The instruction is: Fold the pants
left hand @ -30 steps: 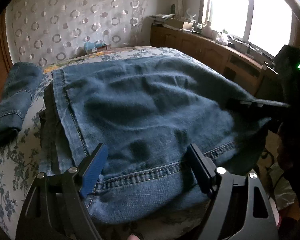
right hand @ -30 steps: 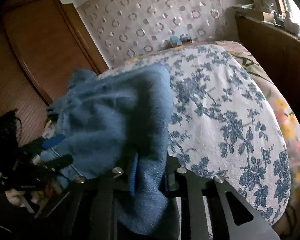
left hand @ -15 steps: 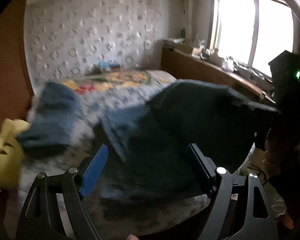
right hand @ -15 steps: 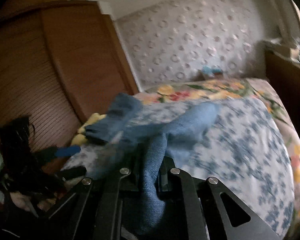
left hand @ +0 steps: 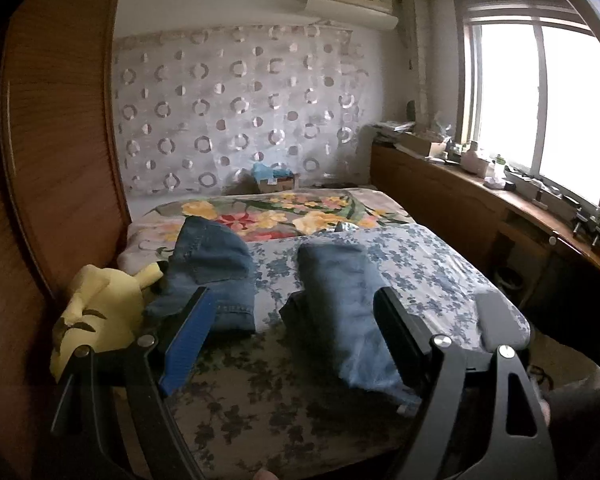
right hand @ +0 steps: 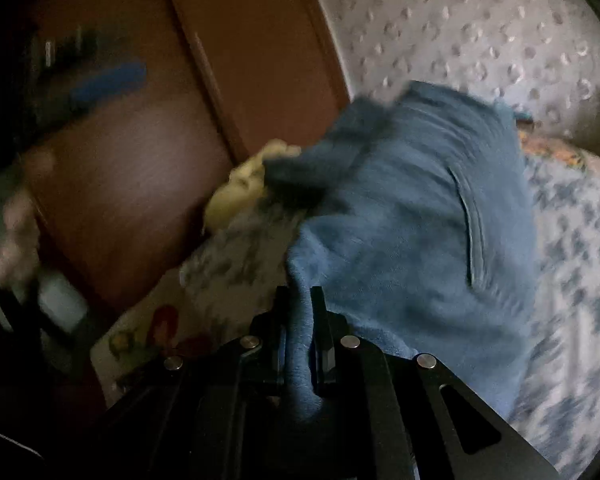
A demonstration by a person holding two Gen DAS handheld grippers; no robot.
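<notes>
Folded blue jeans lie on the floral bedspread in the left wrist view, between and beyond my open, empty left gripper. My right gripper is shut on an edge of these jeans, which bunch up in front of it in the blurred right wrist view. A second folded pair of jeans lies to the left on the bed.
A yellow plush toy sits at the bed's left edge by a wooden wardrobe. A wooden counter with clutter runs under the window on the right. A small box stands at the headboard.
My left gripper has let go and pulled back and up from the jeans. The right gripper has carried its edge over, so the jeans now lie as a narrower fold.
</notes>
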